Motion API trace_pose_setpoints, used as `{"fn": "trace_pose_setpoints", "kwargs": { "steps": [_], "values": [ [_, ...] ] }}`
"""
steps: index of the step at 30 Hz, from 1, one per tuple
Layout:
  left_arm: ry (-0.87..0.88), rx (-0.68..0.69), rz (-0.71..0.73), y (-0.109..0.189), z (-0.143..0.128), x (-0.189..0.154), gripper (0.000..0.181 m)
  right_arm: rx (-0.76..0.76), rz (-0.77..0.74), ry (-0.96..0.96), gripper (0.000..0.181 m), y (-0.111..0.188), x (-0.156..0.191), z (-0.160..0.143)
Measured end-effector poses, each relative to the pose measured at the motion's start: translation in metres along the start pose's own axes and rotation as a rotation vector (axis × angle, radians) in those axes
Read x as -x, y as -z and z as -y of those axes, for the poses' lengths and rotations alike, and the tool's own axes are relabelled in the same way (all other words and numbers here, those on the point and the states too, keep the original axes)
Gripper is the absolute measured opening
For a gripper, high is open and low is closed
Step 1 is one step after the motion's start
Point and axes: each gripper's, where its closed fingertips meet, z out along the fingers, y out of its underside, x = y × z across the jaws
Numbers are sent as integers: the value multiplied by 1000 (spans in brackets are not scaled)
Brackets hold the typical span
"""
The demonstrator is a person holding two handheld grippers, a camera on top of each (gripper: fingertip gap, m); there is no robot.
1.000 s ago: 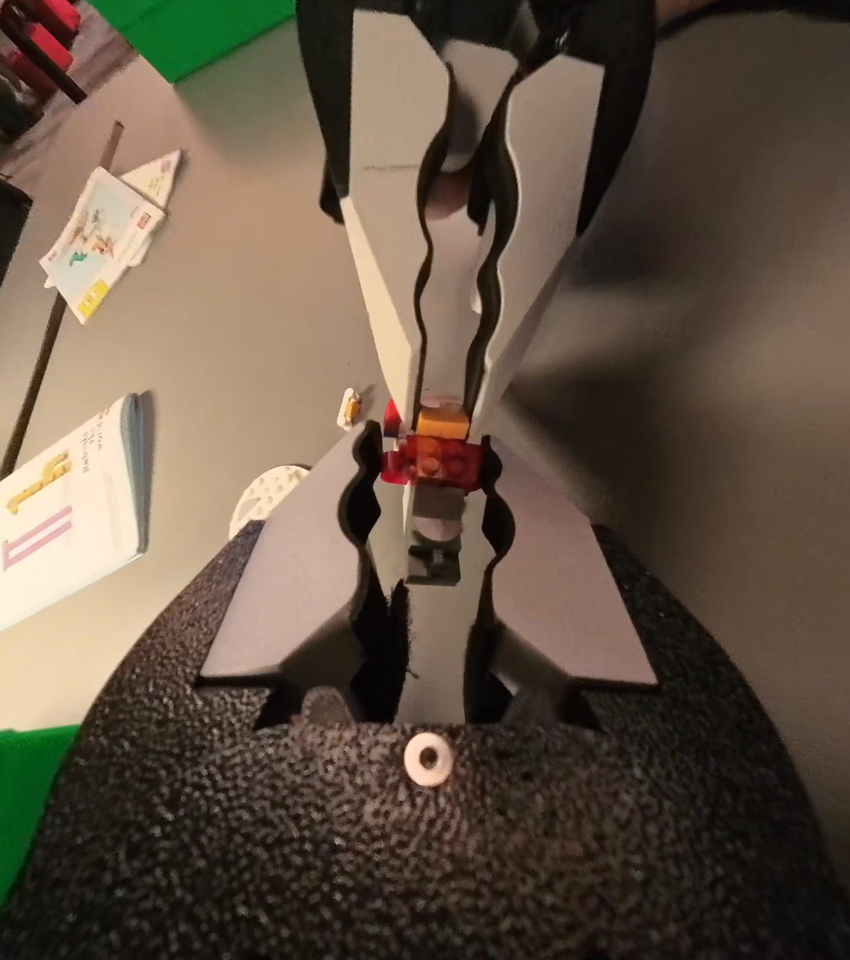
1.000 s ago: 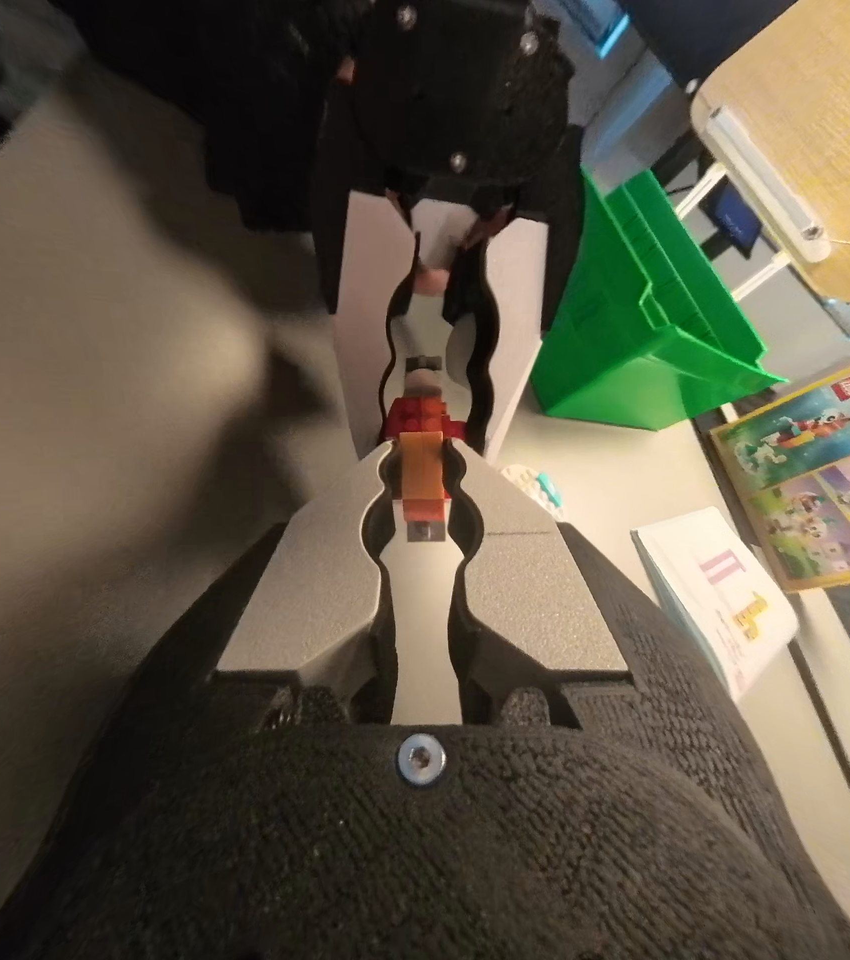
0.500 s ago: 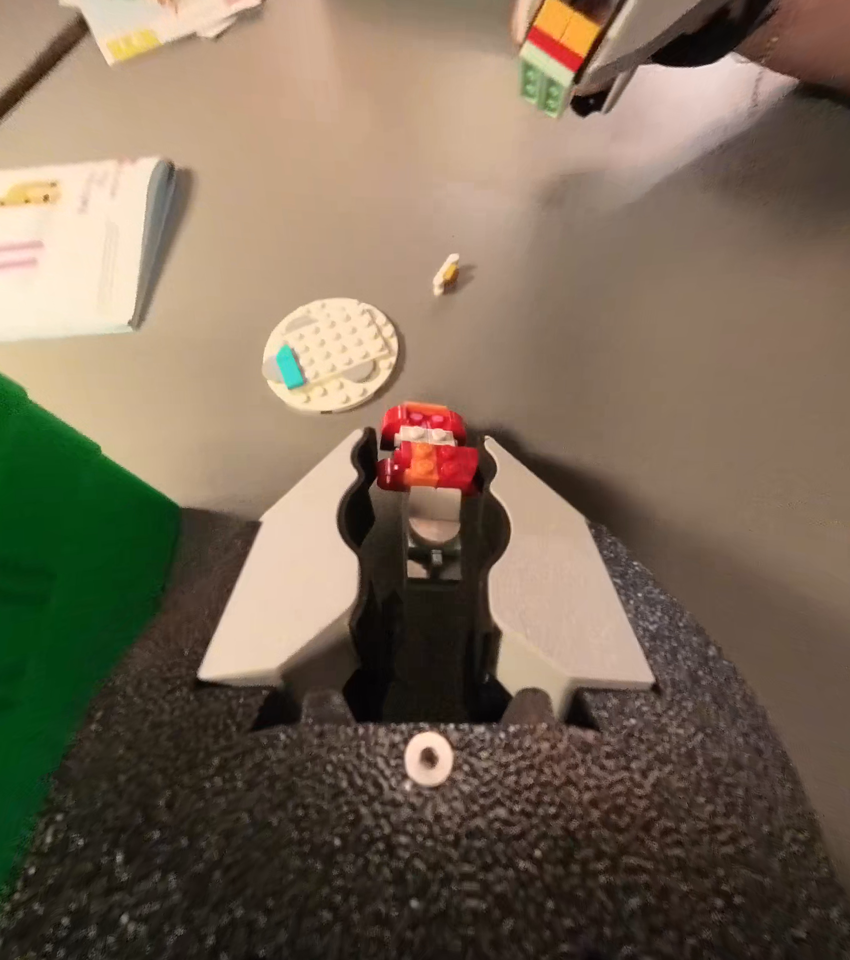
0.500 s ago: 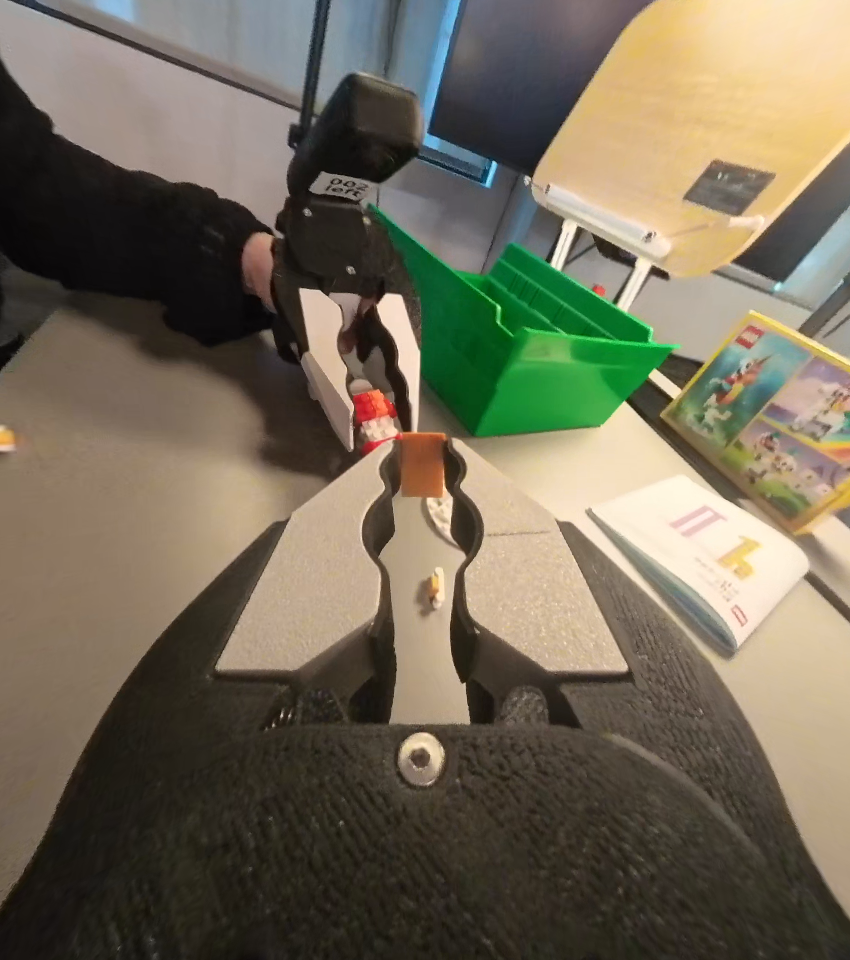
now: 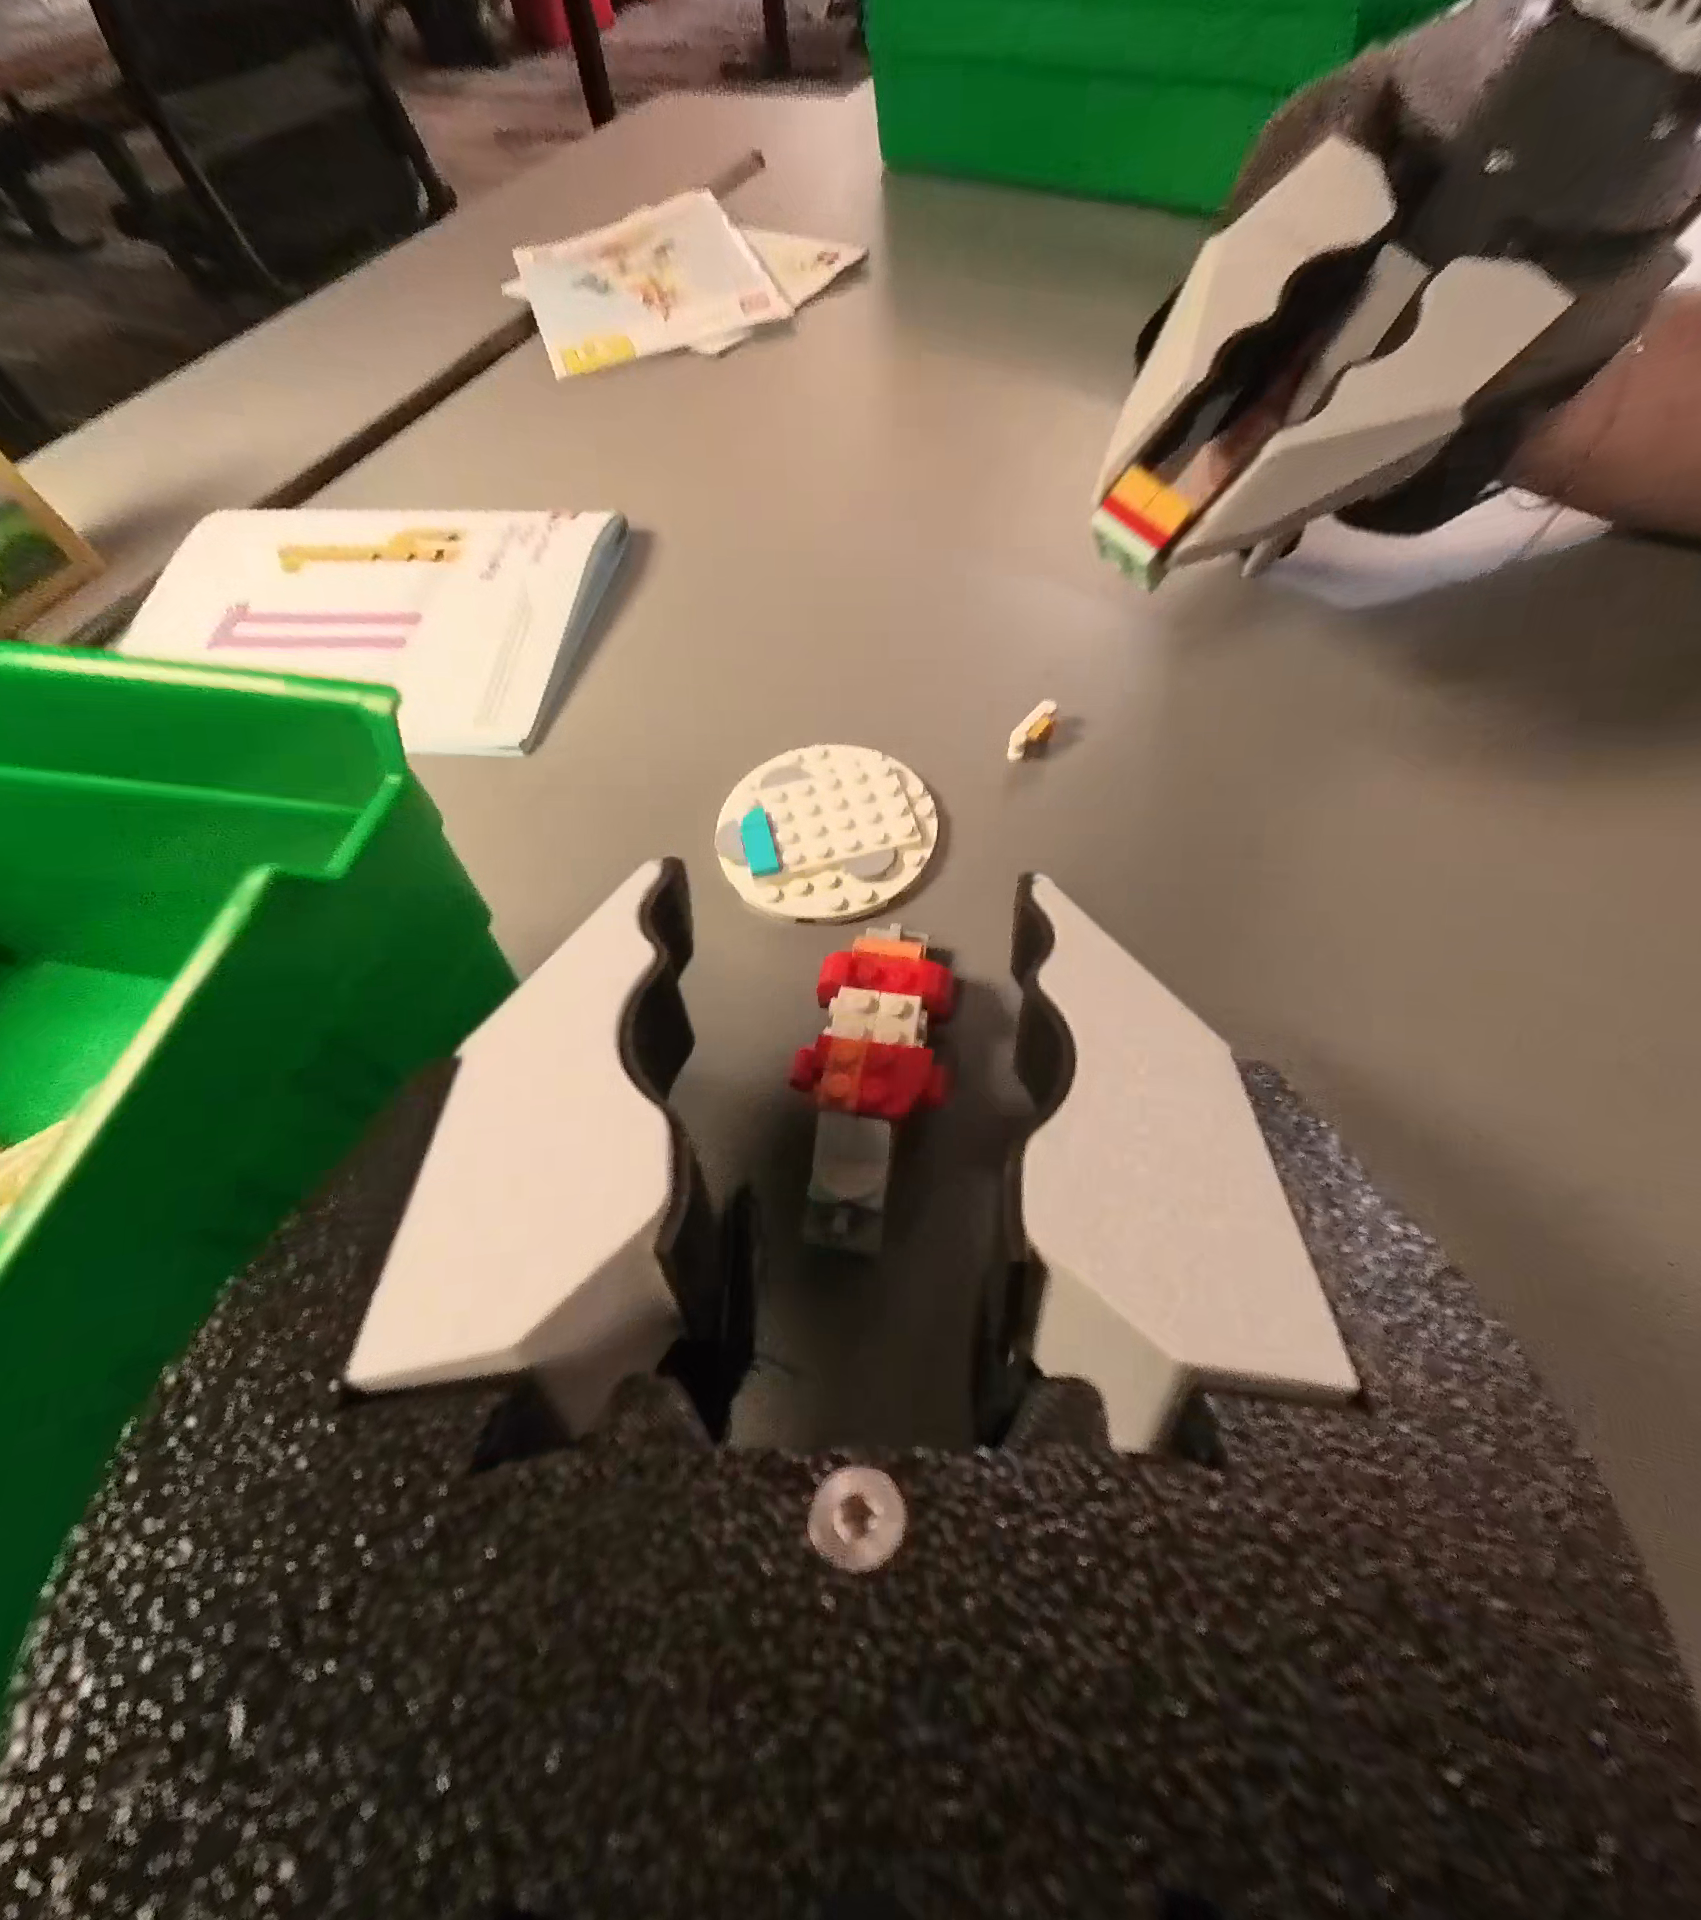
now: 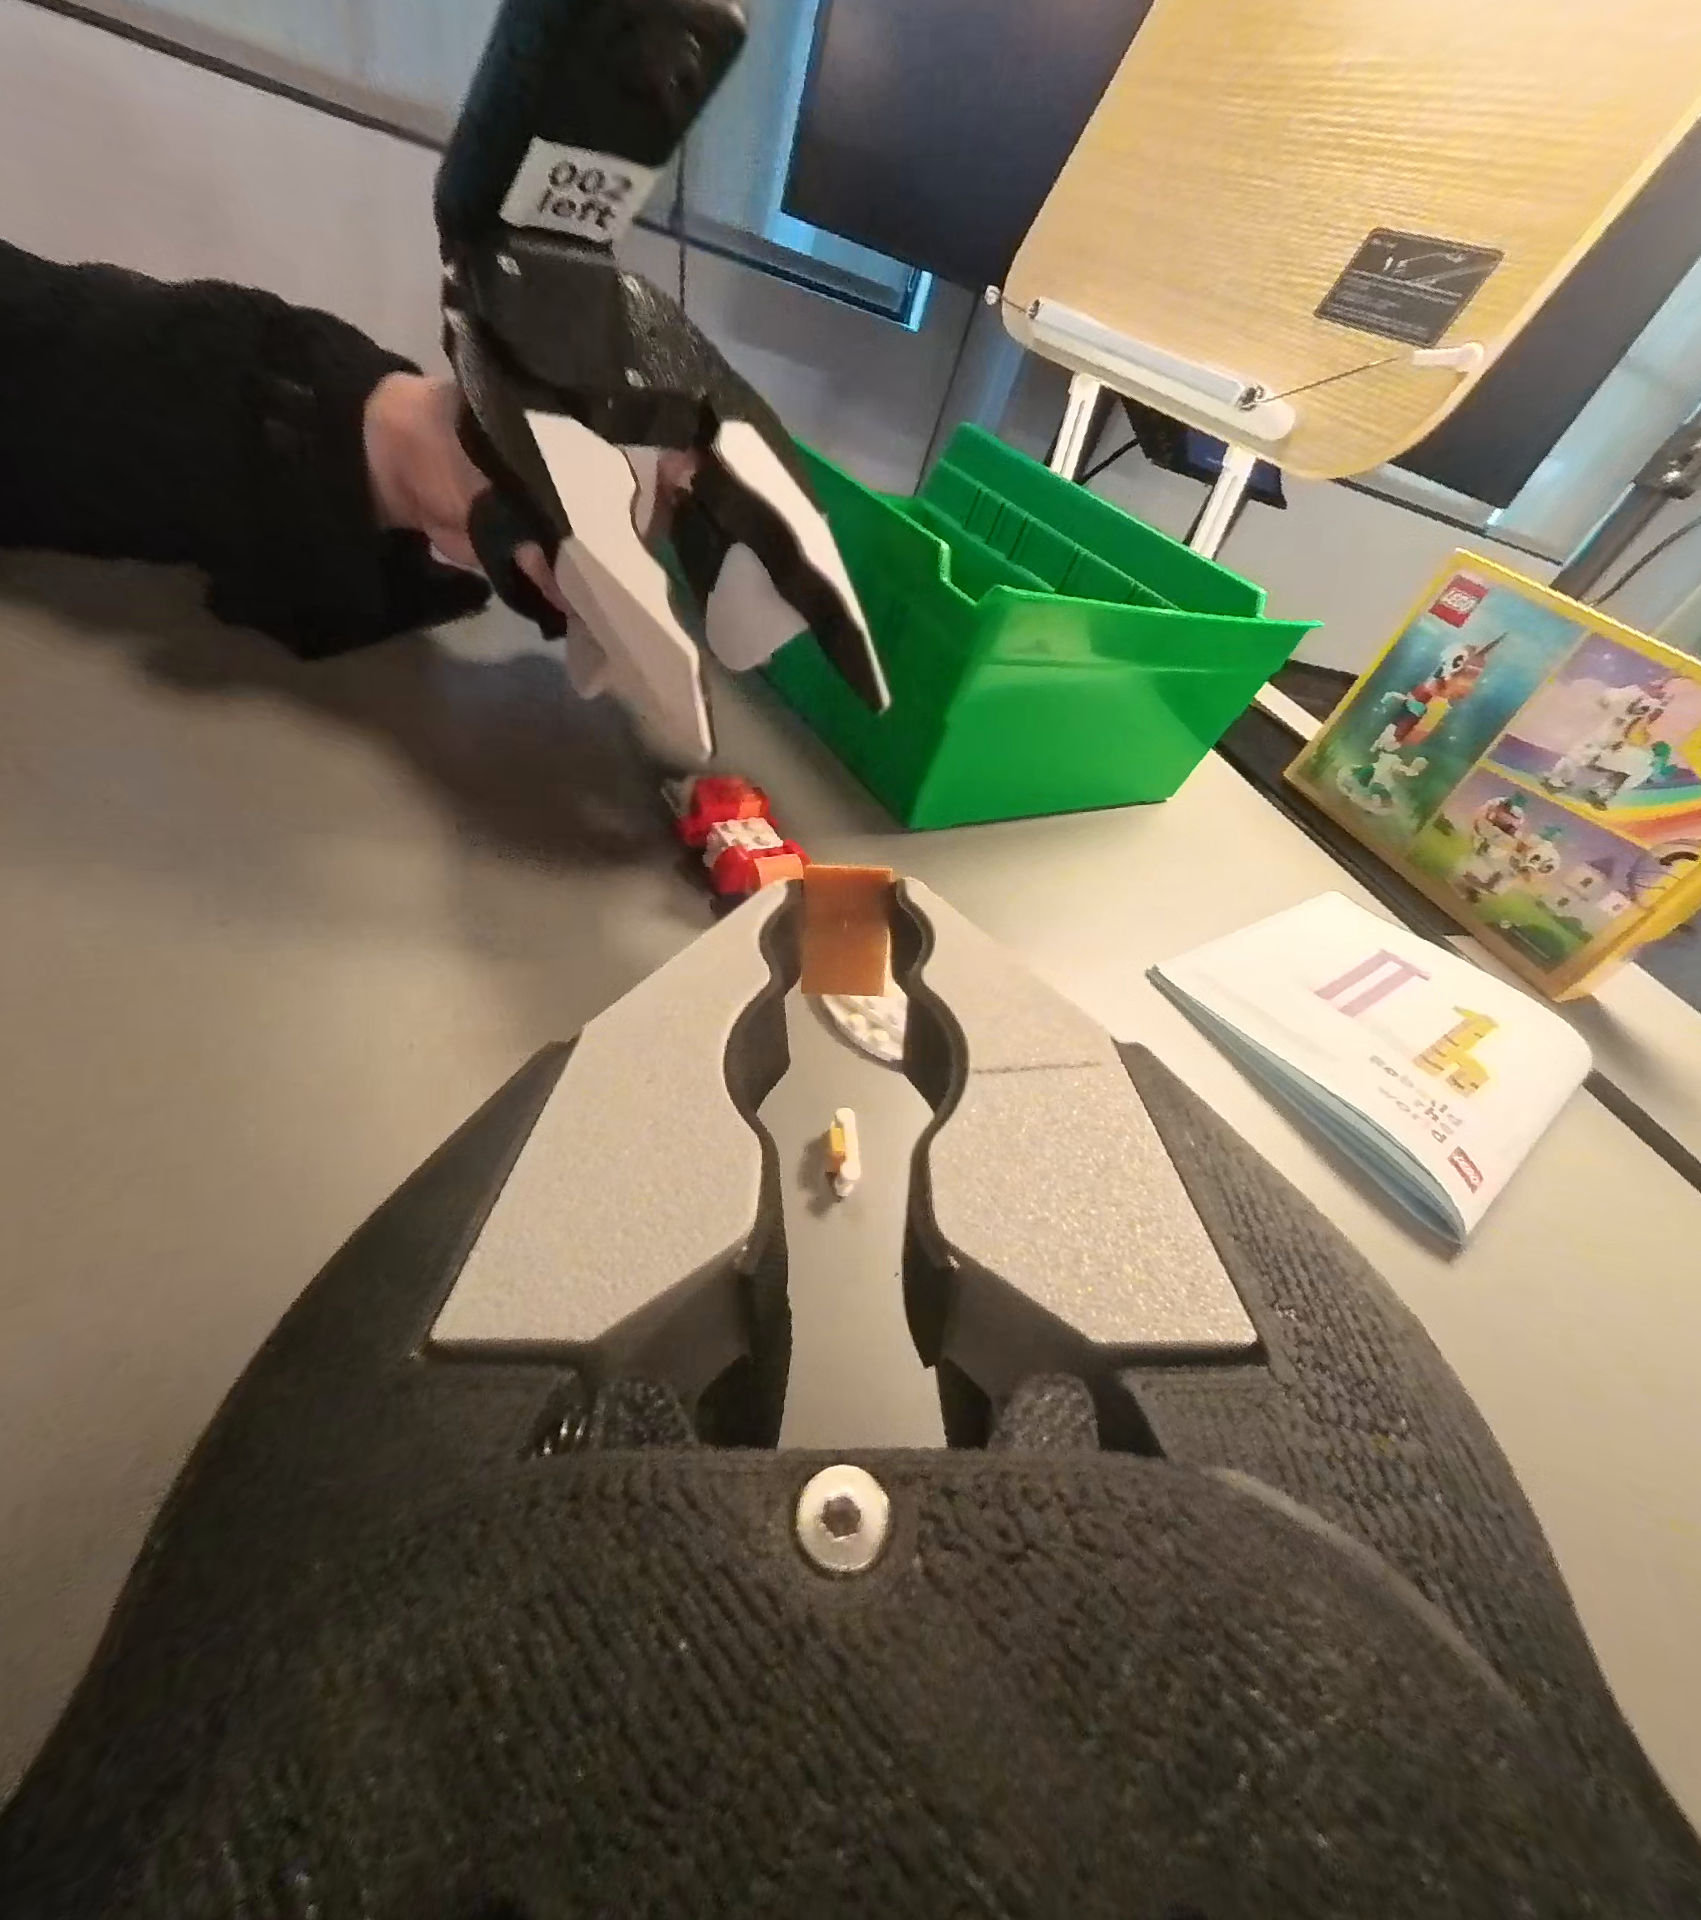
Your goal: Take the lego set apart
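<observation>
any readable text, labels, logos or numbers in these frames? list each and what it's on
I don't copy writing out; these things carry it:
White tag on the left gripper body: printed, legible.
Yellow box, far right: brand logo and a number badge.
White booklet: large coloured characters, small print.
Folded leaflets: too blurred to read.
Dark plate on the tan board: too small to read.

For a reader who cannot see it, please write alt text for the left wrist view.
The open left gripper hovers over a red and grey lego piece lying on the grey table. Beyond lies a white round studded plate; the right gripper pinches a small orange-topped brick stack.
</observation>
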Motion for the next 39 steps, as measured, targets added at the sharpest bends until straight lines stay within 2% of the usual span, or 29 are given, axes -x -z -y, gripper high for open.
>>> {"fn": "trace_pose_setpoints", "kwargs": {
  "steps": [7, 10, 13, 15, 18, 24, 29, 35, 39],
  "values": [
    [-140, -89, -19, 2, 17, -20, 54, -30, -89, 22, 14, -8, -11, 10],
    [-196, -143, -102, 12, 30, -53, 54, -66, -167, 47, 14, -10, -15, 20],
    [-248, -171, -213, 34, 33, -106, 54, -98, -261, 87, 14, -6, -18, 31],
    [-319, -134, -226, 50, 21, -129, 52, -119, -307, 108, 14, -4, -17, 38],
    [-417, -51, -176, 73, 1, -141, 50, -142, -334, 123, 14, -6, -15, 44],
    [-408, 49, -225, 117, -21, -179, 43, -92, -370, 131, 14, -10, -27, 30],
    [-466, 221, -304, 145, -56, -216, 39, -76, -434, 147, 14, -3, -33, 26],
    [-450, 363, -322, 163, -95, -230, 36, -62, -543, 169, 14, 9, -37, 24],
    [-418, 371, -283, 174, -103, -227, 36, -69, -580, 173, 14, 14, -34, 26]
  ]
}}
